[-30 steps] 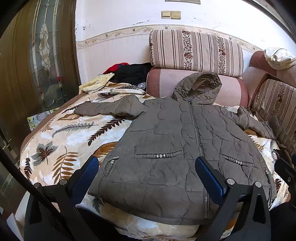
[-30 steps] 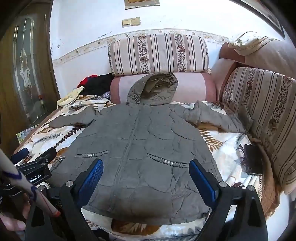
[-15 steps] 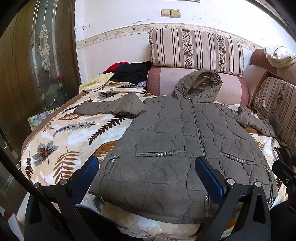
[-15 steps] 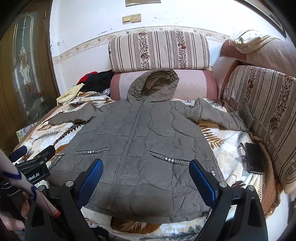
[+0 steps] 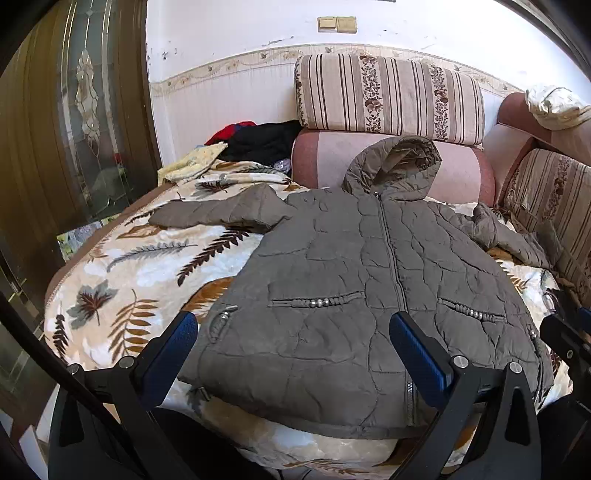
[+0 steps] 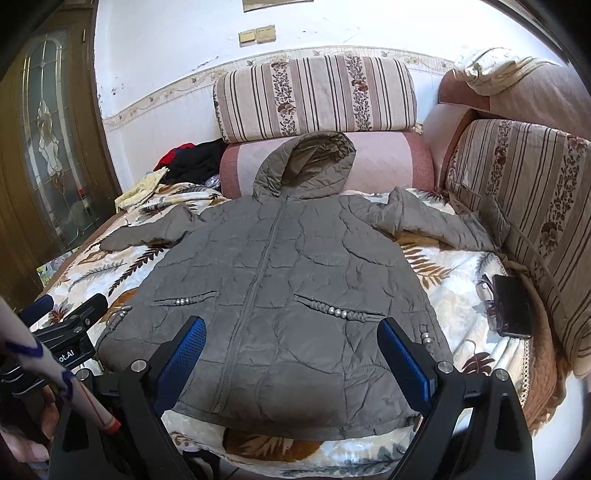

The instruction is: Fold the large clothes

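Grey quilted jacket [image 6: 280,280] flat, zipped; both tools spread wide, empty; left tool [image 6: 70,343] label partly reads "ot.AI".

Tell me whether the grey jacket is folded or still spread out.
Spread out, unfolded. The jacket lies flat and front-up on the leaf-print blanket, zipped, both sleeves out sideways, hood against the sofa back.

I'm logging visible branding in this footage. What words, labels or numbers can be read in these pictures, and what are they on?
"ot.AI" in white letters on the black body of the left tool, seen in the right wrist view; the start of the word is hidden by a sleeve.
No lettering can be read on the grey hooded jacket, the leaf-print blanket or the wall switches.
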